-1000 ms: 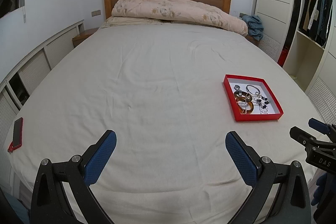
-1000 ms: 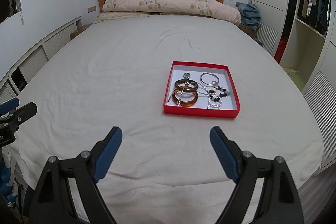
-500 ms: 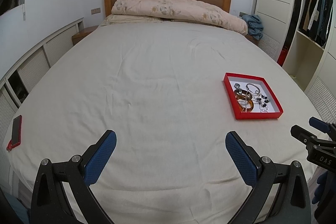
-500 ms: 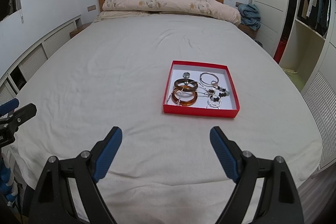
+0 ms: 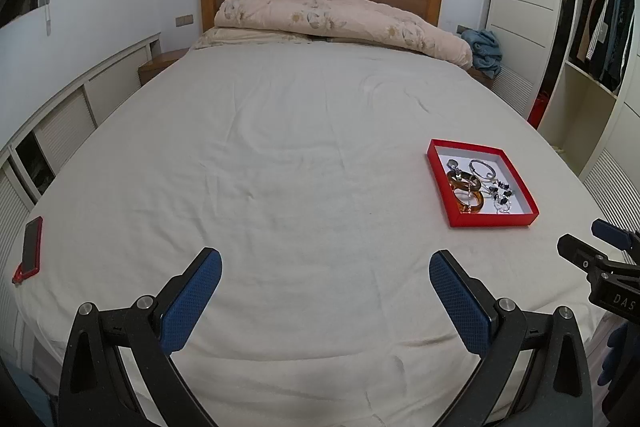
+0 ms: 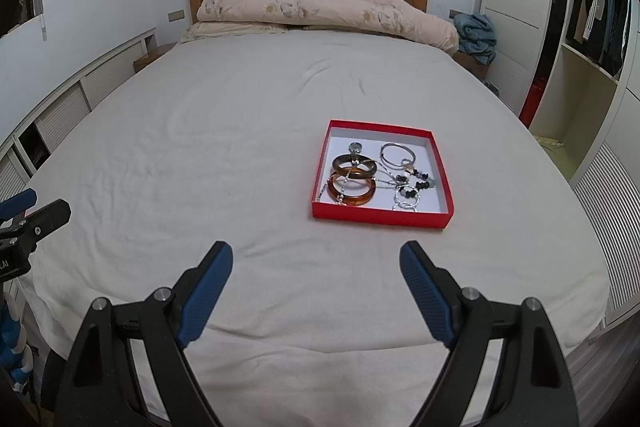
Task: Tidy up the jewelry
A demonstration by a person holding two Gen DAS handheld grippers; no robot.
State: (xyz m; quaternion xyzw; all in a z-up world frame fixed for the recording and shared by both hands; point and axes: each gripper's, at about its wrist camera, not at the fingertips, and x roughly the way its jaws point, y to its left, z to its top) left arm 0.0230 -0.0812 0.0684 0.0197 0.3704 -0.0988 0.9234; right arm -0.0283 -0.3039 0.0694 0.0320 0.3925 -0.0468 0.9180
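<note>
Jaws released and empty: in the left wrist view, the left gripper (image 5: 325,273) tilts down over the bed (image 5: 280,147), with the red tray (image 5: 490,219) of jewelry (image 5: 478,187) ahead to its right. In the right wrist view, the right gripper (image 6: 316,265) tilts down likewise, jaws wide and empty, tray just ahead.

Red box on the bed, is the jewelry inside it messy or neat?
Messy. Inside the red box two amber bangles overlap, with a silver chain draped across them, and the beaded pieces beside them lie jumbled together.
</note>
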